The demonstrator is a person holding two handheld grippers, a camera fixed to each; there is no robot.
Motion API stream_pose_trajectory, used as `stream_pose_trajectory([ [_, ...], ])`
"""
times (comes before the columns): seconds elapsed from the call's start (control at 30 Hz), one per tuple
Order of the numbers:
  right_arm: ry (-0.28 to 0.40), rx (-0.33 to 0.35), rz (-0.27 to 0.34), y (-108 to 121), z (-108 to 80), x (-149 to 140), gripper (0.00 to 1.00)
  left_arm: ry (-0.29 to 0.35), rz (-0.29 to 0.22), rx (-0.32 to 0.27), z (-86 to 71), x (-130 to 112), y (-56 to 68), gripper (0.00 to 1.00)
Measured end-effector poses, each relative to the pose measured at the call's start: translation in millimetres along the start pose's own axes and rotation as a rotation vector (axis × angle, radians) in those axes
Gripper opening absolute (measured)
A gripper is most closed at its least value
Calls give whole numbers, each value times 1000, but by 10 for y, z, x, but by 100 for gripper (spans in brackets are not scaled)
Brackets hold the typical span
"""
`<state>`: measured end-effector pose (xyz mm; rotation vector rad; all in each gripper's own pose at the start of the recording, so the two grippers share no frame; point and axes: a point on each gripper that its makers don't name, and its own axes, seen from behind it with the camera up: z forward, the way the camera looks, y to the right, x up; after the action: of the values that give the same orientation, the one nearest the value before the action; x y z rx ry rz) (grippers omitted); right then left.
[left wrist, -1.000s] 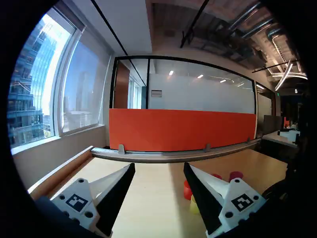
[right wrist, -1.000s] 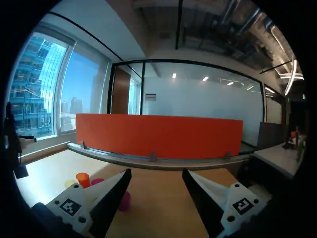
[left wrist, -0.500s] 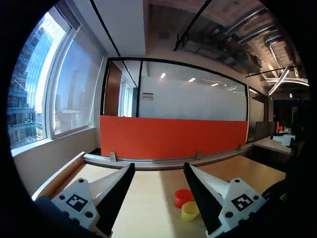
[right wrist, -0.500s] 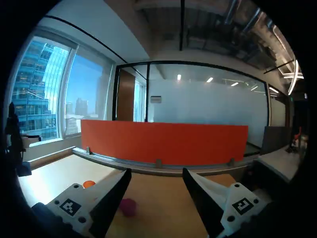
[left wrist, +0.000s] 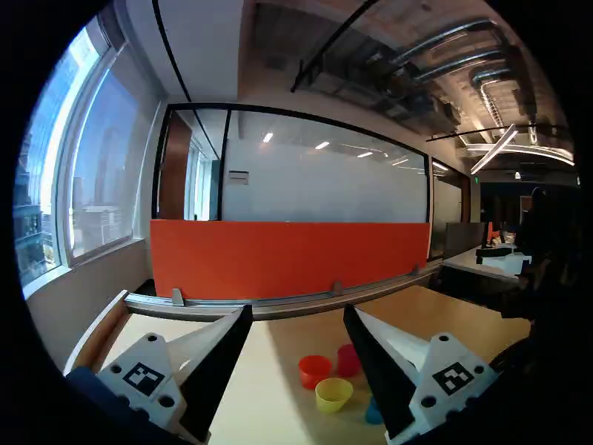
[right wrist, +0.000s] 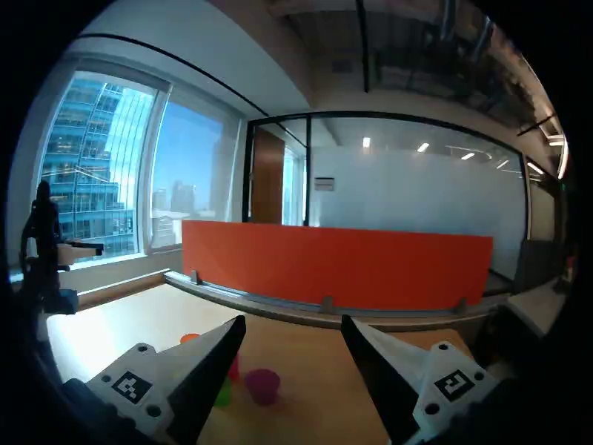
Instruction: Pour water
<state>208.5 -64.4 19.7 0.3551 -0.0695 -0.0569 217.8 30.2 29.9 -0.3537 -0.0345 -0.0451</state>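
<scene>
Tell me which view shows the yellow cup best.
Left gripper view: the yellow cup stands whole and unblocked, with its open mouth in sight. In the right gripper view, a yellow-green sliver may be the same cup, but it is mostly hidden behind a finger, so I cannot tell.

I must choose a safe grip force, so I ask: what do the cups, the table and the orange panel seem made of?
Cups: probably plastic, judging by the bright solid colours, thin rims and slight sheen.
Table: light wood or wood-look laminate, with a pale tan matte surface; I cannot tell which.
Orange panel: an even matte colour, perhaps fabric or painted board; unclear.
</scene>
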Motion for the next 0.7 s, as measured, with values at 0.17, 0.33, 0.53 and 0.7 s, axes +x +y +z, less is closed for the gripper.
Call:
stream_pose_trajectory([
  [0.17, -1, 101, -35, -228, -3, -2, 99, 3, 13, -78, 16, 76, 170, 90],
  [0.33, 6, 213, -12, -482, -38, 64, 99, -13, 13, -170, 3, 45, 389, 91],
  [0.53, 14, 285, 3, -584, -67, 98, 99, -32, 38, -235, 18, -9, 525, 91],
  [0.7, -11, 315, -17, -626, -80, 46, 99, -51, 55, -264, 16, -91, 582, 91],
])
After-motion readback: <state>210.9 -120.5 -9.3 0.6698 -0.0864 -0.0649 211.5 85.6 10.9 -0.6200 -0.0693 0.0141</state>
